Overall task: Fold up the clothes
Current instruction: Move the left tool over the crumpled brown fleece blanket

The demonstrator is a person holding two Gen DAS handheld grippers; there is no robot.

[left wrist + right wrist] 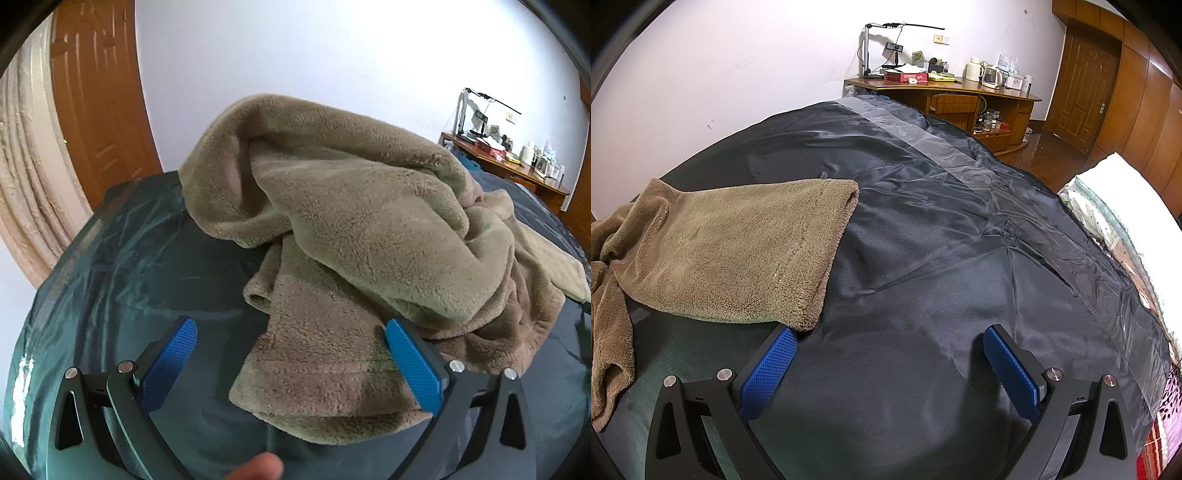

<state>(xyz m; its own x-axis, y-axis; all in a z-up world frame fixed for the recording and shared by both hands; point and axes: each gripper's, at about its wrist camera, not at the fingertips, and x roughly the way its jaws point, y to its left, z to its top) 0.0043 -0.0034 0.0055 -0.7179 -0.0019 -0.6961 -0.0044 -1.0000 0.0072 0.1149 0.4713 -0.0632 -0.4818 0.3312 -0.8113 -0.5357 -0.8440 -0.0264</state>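
Lying in a crumpled heap on the dark satin bed cover (923,229), the tan fleece garment (351,229) sits directly ahead of the left tongs (291,332), whose blue pads stand wide apart with nothing between them; a flat flap of the fleece reaches toward that view and lies between and under the two pads, so the left tongs are plainly the nearer to the bulk of the cloth. The right tongs (890,339) are likewise spread wide and empty, and from them the garment lies off to the left: a flat, tube-like panel, perhaps a sleeve or leg, stretches away from the heap with its long axis running from near-left to far-right, its rounded open end pointing toward the far wall, and its near corner just touching or just beside the left pad; which of the two I cannot tell. The rest of the garment is bunched and humped, so its overall long axis cannot be read. As it lies it is not folded. By my judgement, any coming grasp turns on that near corner for the right tongs and the near flap for the left.
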